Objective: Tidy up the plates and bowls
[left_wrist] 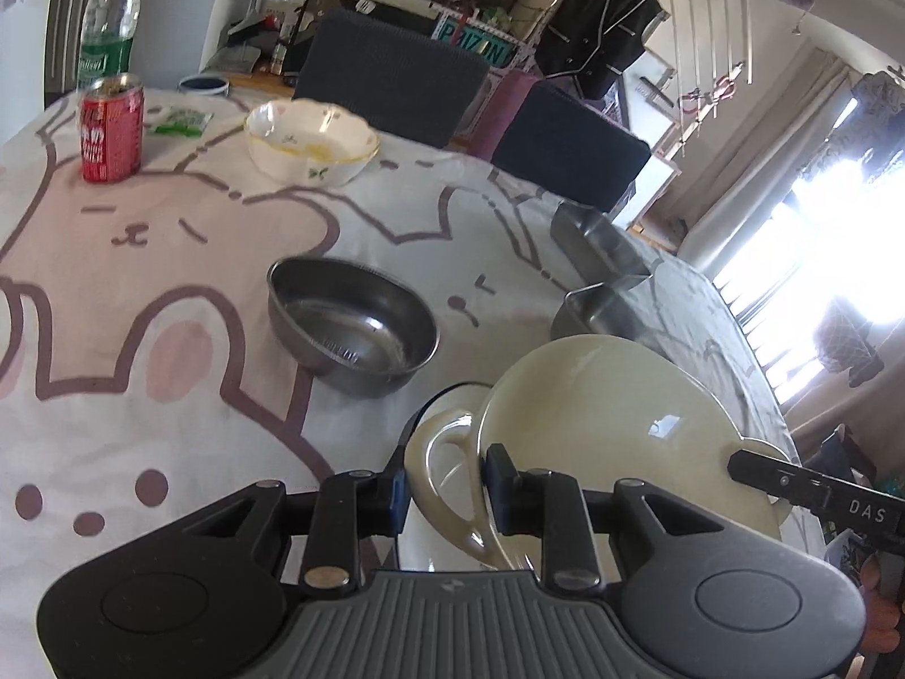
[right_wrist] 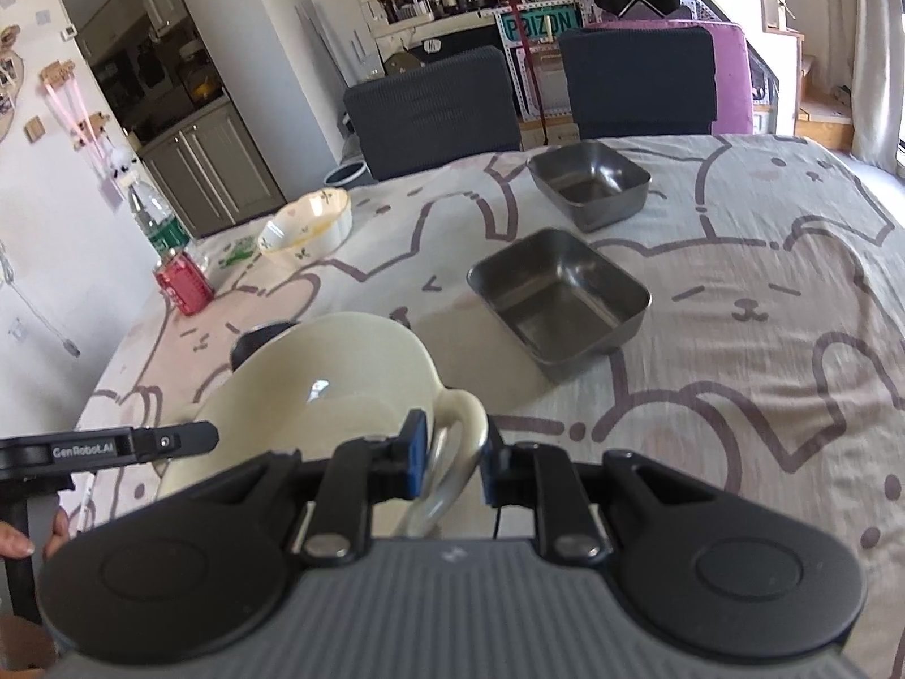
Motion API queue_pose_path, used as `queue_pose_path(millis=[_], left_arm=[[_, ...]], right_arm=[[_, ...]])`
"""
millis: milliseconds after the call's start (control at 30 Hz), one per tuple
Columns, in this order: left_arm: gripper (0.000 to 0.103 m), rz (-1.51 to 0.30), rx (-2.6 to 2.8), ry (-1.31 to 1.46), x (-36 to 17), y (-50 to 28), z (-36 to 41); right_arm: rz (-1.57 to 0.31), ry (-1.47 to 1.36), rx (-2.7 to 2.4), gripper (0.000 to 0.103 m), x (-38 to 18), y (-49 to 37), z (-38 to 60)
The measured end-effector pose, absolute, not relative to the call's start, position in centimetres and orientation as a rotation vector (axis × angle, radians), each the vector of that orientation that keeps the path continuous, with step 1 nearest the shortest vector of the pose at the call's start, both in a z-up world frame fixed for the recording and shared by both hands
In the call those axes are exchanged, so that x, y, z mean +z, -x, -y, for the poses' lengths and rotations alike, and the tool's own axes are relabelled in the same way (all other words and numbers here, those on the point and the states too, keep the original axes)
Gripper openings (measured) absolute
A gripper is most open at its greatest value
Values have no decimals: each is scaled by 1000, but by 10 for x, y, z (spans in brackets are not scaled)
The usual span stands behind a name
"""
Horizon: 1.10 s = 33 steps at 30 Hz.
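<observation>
Left wrist view: the left gripper [left_wrist: 444,489] has its jaws narrowed onto one loop handle of the cream two-handled bowl [left_wrist: 611,424], which sits at 4 o'clock in the frame, tilted, with a white dish partly visible beneath it; contact with that dish cannot be confirmed. The tip of the right gripper [left_wrist: 752,467] meets the bowl's far rim at 3 o'clock. A round steel bowl [left_wrist: 353,325] stands alone at centre, two square steel trays [left_wrist: 605,283] sit near each other at 2 o'clock, and a floral bowl [left_wrist: 311,141] with yellow residue stands at 11 o'clock beside a red can [left_wrist: 110,127]. Right wrist view: the right gripper [right_wrist: 449,458] is clamped narrowly on the opposite handle of the cream bowl [right_wrist: 317,379], at 8 o'clock; the left gripper [right_wrist: 186,435] reaches its rim from 9 o'clock. Both steel trays, the nearer [right_wrist: 557,297] and the farther [right_wrist: 588,184], lie separate on the tablecloth [right_wrist: 763,339]. Assessment: early stage. Nothing appears stacked by kind; the cream bowl is in hand, and the steel trays, round bowl and floral bowl remain to be gathered.
</observation>
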<state>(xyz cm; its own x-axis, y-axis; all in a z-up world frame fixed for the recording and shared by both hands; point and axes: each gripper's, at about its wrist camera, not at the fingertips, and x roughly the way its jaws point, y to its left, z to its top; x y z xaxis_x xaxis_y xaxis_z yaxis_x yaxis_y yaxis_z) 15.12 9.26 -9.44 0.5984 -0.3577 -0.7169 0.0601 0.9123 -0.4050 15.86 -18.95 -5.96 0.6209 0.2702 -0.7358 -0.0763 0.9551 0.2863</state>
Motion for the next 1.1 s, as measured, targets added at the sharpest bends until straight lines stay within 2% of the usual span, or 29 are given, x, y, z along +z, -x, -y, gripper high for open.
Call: queue_pose_path(millis=[467,1100], left_arm=[[33,-976,-218,364,-129,-165,-98],[35,-1017,-194,362,-142,-175,-93]], right_arm=[[-956,-162,192,23,-76,-172,167],[-1013,-117,179,24,-90,-189,163]])
